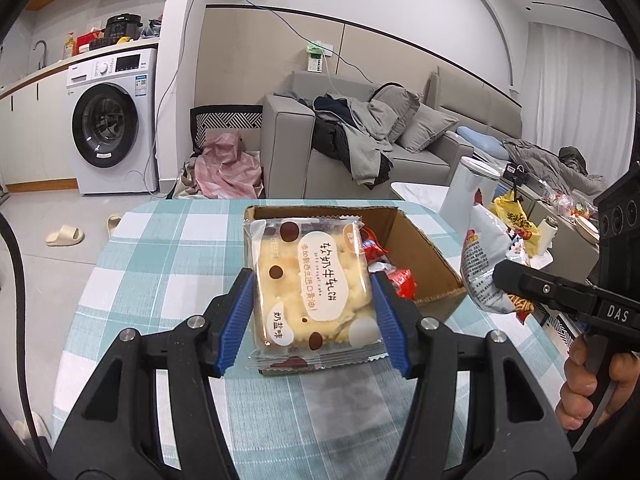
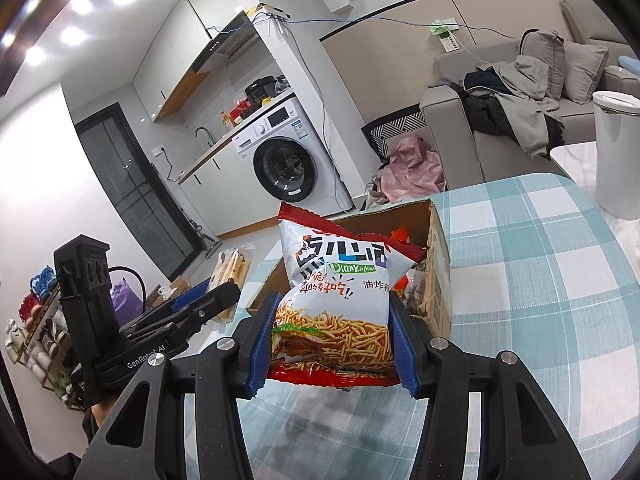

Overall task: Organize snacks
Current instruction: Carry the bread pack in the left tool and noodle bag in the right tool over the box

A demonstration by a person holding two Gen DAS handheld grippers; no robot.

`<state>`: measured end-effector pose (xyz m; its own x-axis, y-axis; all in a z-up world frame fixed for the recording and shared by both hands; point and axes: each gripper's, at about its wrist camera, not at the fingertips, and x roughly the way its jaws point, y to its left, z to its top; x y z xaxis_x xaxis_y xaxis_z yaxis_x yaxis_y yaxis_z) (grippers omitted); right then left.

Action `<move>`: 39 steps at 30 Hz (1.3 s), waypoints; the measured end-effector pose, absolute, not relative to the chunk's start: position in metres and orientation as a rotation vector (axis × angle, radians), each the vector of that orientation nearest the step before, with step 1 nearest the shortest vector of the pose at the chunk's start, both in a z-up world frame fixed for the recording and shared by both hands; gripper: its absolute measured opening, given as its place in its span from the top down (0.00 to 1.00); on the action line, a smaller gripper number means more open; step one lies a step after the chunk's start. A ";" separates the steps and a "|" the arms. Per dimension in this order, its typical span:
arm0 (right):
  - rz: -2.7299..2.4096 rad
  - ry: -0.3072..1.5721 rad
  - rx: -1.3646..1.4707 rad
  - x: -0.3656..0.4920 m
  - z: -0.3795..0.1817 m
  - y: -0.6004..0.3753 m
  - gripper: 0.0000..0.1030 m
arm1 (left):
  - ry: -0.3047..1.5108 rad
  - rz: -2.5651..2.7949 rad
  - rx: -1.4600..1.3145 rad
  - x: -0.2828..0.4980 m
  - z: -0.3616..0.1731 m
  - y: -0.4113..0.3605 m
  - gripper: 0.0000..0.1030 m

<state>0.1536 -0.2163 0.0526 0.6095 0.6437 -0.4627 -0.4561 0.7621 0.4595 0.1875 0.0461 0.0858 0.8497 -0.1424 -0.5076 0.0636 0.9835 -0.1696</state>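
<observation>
White front-loading washing machine (image 1: 110, 128) under a kitchen counter. To its right, a pink cloth heap (image 1: 228, 168) on the floor, then a grey sofa (image 1: 360, 148) draped with dark clothes (image 1: 352, 132) and cushions. Beige slippers (image 1: 66, 235) on the floor in front of the washing machine. Far right of it, a white lidded bin (image 1: 468, 192).

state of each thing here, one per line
left gripper: shut on the cracker pack
cracker pack: sealed, held off the table
right gripper: shut on the noodle snack bag
noodle snack bag: sealed, held up in front of the box
cardboard box: open, red snack packs inside
washing machine: door closed
</observation>
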 end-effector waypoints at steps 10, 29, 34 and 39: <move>0.631 0.652 0.326 0.172 0.051 -0.212 0.50 | 0.555 -0.106 -0.148 0.223 0.081 0.045 0.46; 0.611 0.675 0.347 0.210 0.040 -0.193 0.50 | 0.594 -0.100 -0.116 0.276 0.057 0.035 0.46; 0.599 0.682 0.339 0.222 0.035 -0.189 0.50 | 0.612 -0.103 -0.115 0.288 0.046 0.036 0.46; 0.594 0.699 0.338 0.230 0.029 -0.185 0.50 | 0.626 -0.102 -0.111 0.297 0.035 0.038 0.46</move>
